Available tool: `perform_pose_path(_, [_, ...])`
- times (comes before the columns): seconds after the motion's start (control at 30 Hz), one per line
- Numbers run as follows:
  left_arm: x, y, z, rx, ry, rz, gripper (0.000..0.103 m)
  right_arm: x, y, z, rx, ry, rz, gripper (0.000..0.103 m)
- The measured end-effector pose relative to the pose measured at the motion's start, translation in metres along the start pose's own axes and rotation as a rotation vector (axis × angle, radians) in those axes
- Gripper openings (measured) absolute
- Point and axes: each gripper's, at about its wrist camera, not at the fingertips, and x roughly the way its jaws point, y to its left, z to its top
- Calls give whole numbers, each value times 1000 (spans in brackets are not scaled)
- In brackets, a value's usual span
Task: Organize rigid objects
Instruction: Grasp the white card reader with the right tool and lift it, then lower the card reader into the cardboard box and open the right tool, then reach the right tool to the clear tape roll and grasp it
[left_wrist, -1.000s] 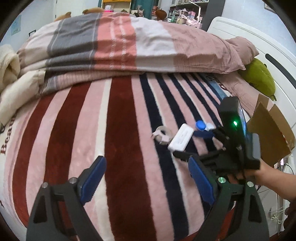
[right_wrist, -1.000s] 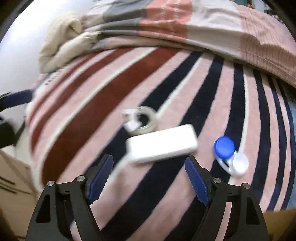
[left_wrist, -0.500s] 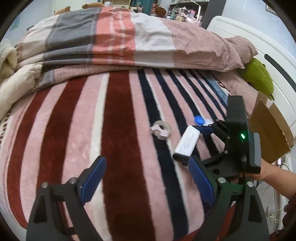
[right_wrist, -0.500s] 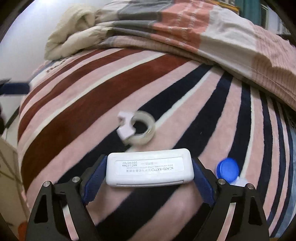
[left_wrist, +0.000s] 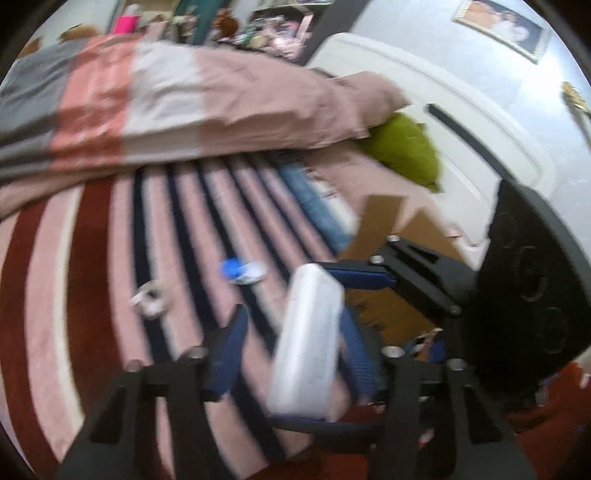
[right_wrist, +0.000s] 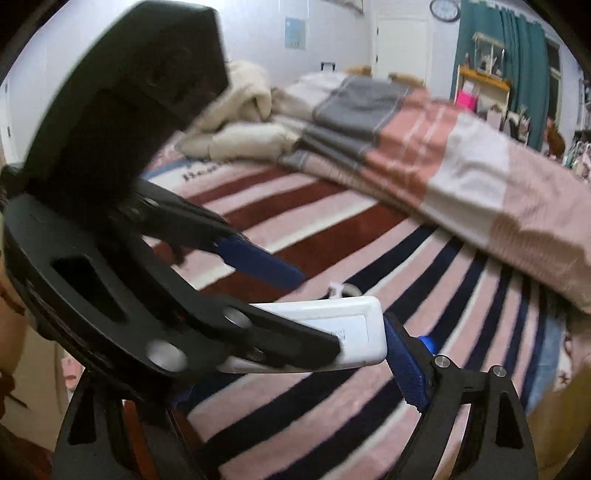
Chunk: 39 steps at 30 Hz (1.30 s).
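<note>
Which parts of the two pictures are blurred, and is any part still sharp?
Left wrist view: motion blur smears the white case, tape roll and blanket stripes. Right wrist view: the case is fairly sharp; the folded quilt is smeared.

Striped bed (left_wrist: 92, 280) (blurry) bears tape roll (left_wrist: 149, 298), lens case (left_wrist: 242, 271).

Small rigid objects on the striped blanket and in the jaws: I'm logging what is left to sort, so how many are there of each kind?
White rectangular plastic case, held off the blanket: 1
Clear roll of tape, on the blanket: 1
Contact lens case with one blue cap and one white cap, on the blanket: 1
Total: 3
</note>
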Motion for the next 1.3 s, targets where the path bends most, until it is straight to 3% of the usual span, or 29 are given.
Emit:
perform_pose_path(0.03, [0,-10,6,21,1,-23,29,-13,-4,2,3,-13,-21,85])
perform_pose_path(0.13, [8,-44,24,92,2,-12,29,-40,-18,2,40,-32,-45,85])
perform_pose_path(0.4, [62,-117,72,204,66,-88,29,-110,-76,-17,148,-60,-147,85])
perform_pose_path(0.67, [137,-160,84,244,203,-147,29,-146,-136,-62,303,33,-222,85])
perform_pose_path(0.83, [165,-158,83,214,276,-129,30,-139,-161,-81,386,124,-223,86])
perform_pose_path(0.87, [167,-158,83,213,281,-106,34,-136,-164,-83,396,140,-220,86])
perform_pose_path(0.9, [168,-157,83,221,287,-74,40,-133,-166,-85,404,158,-218,86])
perform_pose_path(0.97, [161,-153,82,231,265,-46,60,-127,-168,-90,415,196,-225,86])
perform_pose_path(1.13, [133,-139,82,211,203,-25,62,-131,-161,-90,384,203,-245,89])
perform_pose_path(1.3, [81,-114,82,195,110,78,71,-137,-145,-74,346,147,-231,94])
